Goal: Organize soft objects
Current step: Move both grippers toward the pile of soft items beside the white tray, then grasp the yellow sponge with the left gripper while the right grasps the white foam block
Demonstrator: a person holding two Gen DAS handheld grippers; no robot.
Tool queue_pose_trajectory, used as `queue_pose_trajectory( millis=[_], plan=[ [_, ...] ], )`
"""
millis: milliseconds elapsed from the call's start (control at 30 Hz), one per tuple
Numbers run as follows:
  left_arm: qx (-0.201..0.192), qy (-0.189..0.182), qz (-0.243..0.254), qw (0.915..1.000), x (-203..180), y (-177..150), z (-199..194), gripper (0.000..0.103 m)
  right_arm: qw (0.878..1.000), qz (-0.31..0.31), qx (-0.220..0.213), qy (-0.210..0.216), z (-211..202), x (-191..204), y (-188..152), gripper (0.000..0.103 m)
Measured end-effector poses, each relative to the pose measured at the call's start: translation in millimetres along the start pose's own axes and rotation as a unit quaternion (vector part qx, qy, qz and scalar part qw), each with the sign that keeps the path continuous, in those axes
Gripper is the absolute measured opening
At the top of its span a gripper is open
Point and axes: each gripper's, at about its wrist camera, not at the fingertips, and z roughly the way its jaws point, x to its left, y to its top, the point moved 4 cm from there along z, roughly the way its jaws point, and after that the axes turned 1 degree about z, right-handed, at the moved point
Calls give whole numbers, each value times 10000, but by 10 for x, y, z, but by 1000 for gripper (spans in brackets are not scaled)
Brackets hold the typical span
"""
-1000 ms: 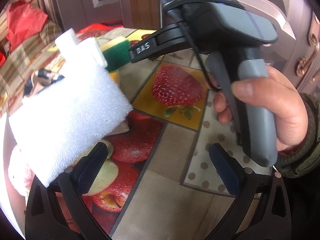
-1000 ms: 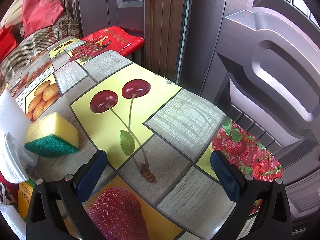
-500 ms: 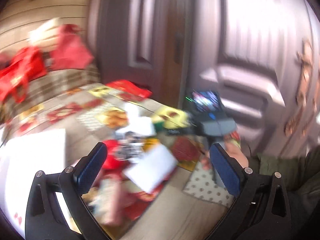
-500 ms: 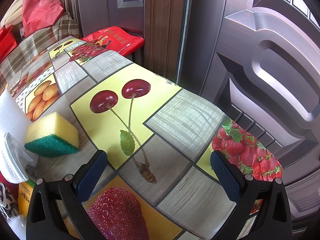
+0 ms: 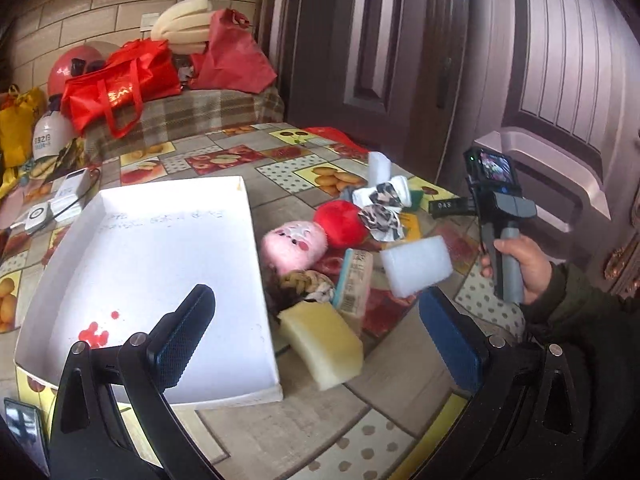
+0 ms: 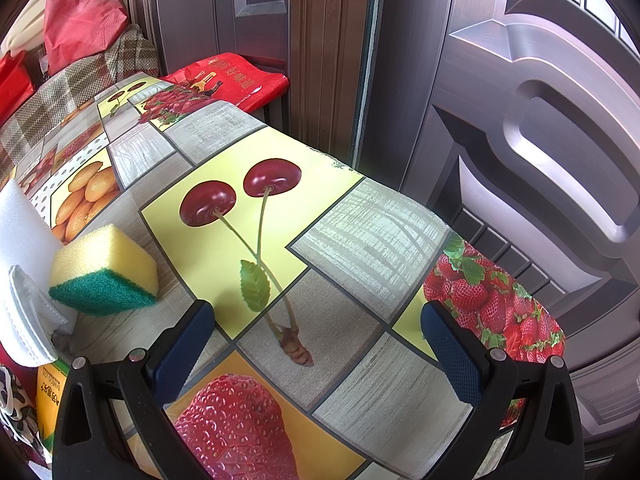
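At the left of the left wrist view the white cardboard tray (image 5: 160, 256) lies on the desk (image 5: 280, 432), bare inside apart from some red spots and faint writing, its long side running away from the camera. The left claw (image 5: 316, 344) hangs above the tray's near right corner with its jaws wide apart and nothing between them. Just right of the tray's right wall sits the heap of soft things: a pale yellow sponge (image 5: 322, 344) nearest the claw, lying with its long axis slanting from far-left to near-right, then a braided rope toy (image 5: 304, 282), a pink plush face (image 5: 294, 245) and a red plush ball (image 5: 342, 224) behind it. A small packet (image 5: 354, 280) stands on edge beside them, and a white foam block (image 5: 416, 266) is tilted just beyond the claw's right finger; whether it rests on the pile or hangs free I cannot tell. Further right the person's right hand (image 5: 516, 268) holds the other tool's handle. The right claw (image 6: 318, 354), also spread wide and empty, hovers low over the cherry print, with a yellow-and-green scouring sponge (image 6: 106, 272) off to its left against white foam. Judging by this, the left claw is the nearer one to the pile, and the pale sponge lies ahead and slightly right of it, so a short reach forward with the jaws across its narrow width looks like the natural pick, followed by a carry leftward into the tray.
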Motion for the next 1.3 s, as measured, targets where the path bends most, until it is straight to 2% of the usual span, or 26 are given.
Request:
queue_pose_trajectory(
  millis=[67, 100, 133, 167, 233, 267, 300, 400, 467, 500, 533, 600, 633, 700, 733, 767, 800, 867, 900, 1033, 1133, 1233, 1267, 1300],
  plan=[
    [84, -72, 168, 9998, -110, -45, 31, 102, 9999, 72, -38, 130, -28, -24, 4, 103],
    [149, -81, 256, 9995, -152, -75, 55, 100, 9993, 136, -99, 330, -64, -26, 7, 103],
    [223, -90, 325, 9992, -179, -98, 87, 97, 9964, 293, -267, 747, -145, -72, 9, 103],
    [306, -97, 378, 9988, -203, -120, 114, 91, 9942, 376, -373, 932, -198, -115, 5, 103],
    [472, -93, 445, 9979, -236, -166, 170, 78, 9811, 661, -918, 1571, -422, -233, 2, 103],
    [553, -96, 447, 9974, -244, -185, 200, 69, 9751, 693, -1135, 1772, -517, -270, 6, 103],
    [650, -92, 423, 9969, -249, -207, 243, 65, 9668, 588, -1465, 2008, -677, -294, 24, 103],
    [791, 77, 429, 9959, -260, -255, 327, 65, 9530, 186, -1963, 2301, -934, -270, 51, 103],
    [859, 171, 453, 9951, -270, -280, 376, 65, 9333, -112, -2158, 2868, -1095, -224, 18, 103],
    [901, 188, 454, 9947, -274, -290, 405, 65, 9265, -231, -2139, 3086, -1114, -197, -9, 103],
    [936, 190, 462, 9944, -278, -295, 430, 65, 9117, -567, -1978, 3555, -1169, -102, -44, 103],
    [1029, 208, 506, 9932, -296, -322, 488, 64, 8971, -1069, -1633, 3963, -1157, 63, -93, 103],
    [1075, 223, 528, 9925, -301, -332, 514, 59, 8848, -1512, -1301, 4211, -1144, 210, -152, 103],
    [1147, 279, 517, 9917, -287, -341, 557, 37, 8605, -2313, -849, 4459, -1148, 469, -307, 103],
    [1173, 266, 461, 9917, -266, -351, 563, 32, 8484, -2817, -743, 4420, -1155, 585, -434, 103],
    [1197, 254, 399, 9917, -244, -358, 570, 25, 8419, -3154, -739, 4316, -1152, 666, -531, 103],
    [1208, 263, 354, 9917, -221, -363, 573, 23, 8306, -3671, -795, 4111, -1152, 775, -674, 103],
    [1248, 265, 327, 9913, -205, -374, 579, 23, 8143, -4210, -895, 3895, -1127, 865, -823, 103],
    [1263, 250, 335, 9911, -212, -379, 584, 23, 7997, -4580, -996, 3753, -1135, 958, -936, 103],
    [1333, 248, 408, 9899, -251, -391, 622, 23, 7630, -5366, -1168, 3410, -1114, 1136, -1144, 102],
    [1357, 217, 343, 9899, -225, -378, 641, 23, 7417, -5826, -1240, 3084, -1104, 1237, -1298, 100],
    [1415, 205, 351, 9891, -223, -391, 670, 23, 7363, -6011, -1153, 2884, -1010, 1180, -1329, 95],
    [1418, 231, 382, 9889, -231, -394, 671, 23, 7385, -5949, -1120, 2970, -997, 1169, -1297, 92],
    [1424, 243, 397, 9887, -241, -397, 672, 21, 7412, -5922, -1064, 2975, -979, 1172, -1274, 82]
  ],
)
